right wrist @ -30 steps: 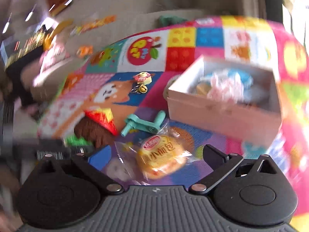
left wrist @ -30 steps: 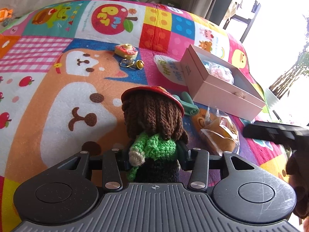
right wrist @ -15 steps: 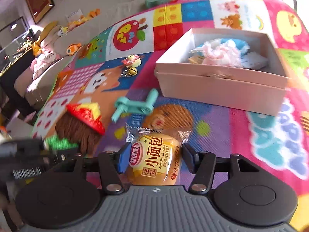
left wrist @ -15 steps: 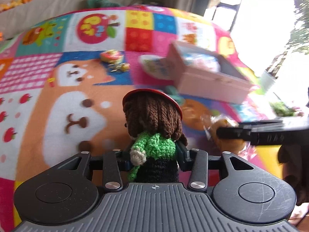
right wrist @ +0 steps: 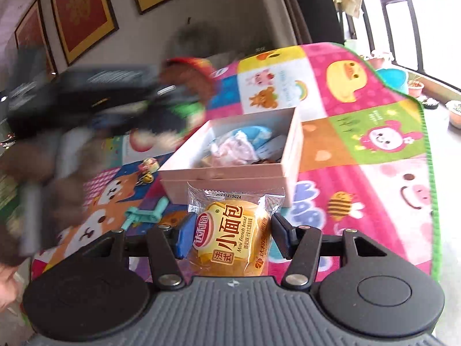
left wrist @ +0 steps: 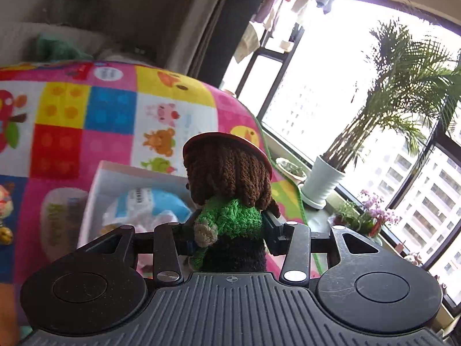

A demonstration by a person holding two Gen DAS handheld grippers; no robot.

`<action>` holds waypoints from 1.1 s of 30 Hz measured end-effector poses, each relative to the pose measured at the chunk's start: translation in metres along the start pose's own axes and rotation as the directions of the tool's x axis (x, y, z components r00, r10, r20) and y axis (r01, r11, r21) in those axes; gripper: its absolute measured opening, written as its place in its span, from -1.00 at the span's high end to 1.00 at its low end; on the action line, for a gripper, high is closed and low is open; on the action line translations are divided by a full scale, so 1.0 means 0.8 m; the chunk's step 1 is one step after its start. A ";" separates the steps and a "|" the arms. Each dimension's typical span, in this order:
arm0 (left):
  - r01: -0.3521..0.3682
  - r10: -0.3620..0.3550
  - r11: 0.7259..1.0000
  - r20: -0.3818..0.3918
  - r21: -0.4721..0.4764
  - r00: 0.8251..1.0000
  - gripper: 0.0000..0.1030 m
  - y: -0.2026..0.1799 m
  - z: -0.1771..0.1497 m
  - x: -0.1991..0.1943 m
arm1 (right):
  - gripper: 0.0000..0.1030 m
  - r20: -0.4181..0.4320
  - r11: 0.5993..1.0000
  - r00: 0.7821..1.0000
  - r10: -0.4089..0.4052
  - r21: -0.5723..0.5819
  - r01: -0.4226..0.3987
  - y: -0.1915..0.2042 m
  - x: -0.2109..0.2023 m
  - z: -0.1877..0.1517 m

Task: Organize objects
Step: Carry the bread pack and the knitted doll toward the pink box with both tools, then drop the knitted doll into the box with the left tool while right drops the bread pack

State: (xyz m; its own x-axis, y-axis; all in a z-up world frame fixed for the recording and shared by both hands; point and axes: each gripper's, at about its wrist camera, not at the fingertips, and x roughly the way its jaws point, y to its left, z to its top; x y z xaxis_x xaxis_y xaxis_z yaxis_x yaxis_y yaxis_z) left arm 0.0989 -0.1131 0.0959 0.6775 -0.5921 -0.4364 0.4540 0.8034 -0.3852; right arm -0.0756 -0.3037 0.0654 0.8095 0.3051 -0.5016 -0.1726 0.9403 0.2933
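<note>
Over play mat (right wrist: 360, 150): left claw (left wrist: 230, 230) pinches doll (left wrist: 227, 184), right claw (right wrist: 230, 236) pinches bread pack (right wrist: 230, 236), both near part-filled box (right wrist: 230, 173). Keychain (right wrist: 148, 167), clip (right wrist: 144, 214) remain on mat.

Black hand-held gripper (right wrist: 232, 238): ribbed grey body, round discs, silver screws, blue pads.

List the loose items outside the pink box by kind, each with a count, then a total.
Crocheted doll, in the left claw: 1
Wrapped mini bread, in the right claw: 1
Teal plastic clip on the mat: 1
Keychain charm on the mat: 1
Total: 4
</note>
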 end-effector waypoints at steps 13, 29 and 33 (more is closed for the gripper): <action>-0.126 0.130 0.990 -0.084 0.055 0.988 0.11 0.014 -0.022 0.012 | -0.09 0.028 0.998 0.998 -0.053 -0.022 0.053 -0.026 0.013 -0.001; -0.220 0.222 0.974 0.034 -0.061 0.974 0.11 0.107 -0.067 -0.153 | -0.09 -0.012 0.999 1.000 -0.001 -0.040 0.000 0.016 0.129 0.132; -0.263 0.265 0.962 0.025 -0.073 0.964 0.11 0.133 -0.083 -0.167 | -0.08 -0.025 0.971 0.985 -0.172 -0.170 0.166 0.018 0.176 0.123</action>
State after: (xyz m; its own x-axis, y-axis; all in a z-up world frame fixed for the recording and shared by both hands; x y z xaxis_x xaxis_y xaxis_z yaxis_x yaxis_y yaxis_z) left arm 0.0183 0.0474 0.0590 0.7880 -0.3561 -0.5022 0.2167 0.9240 -0.3152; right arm 0.0916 -0.2623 0.0790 0.8128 0.1421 -0.5650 -0.1291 0.9896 0.0632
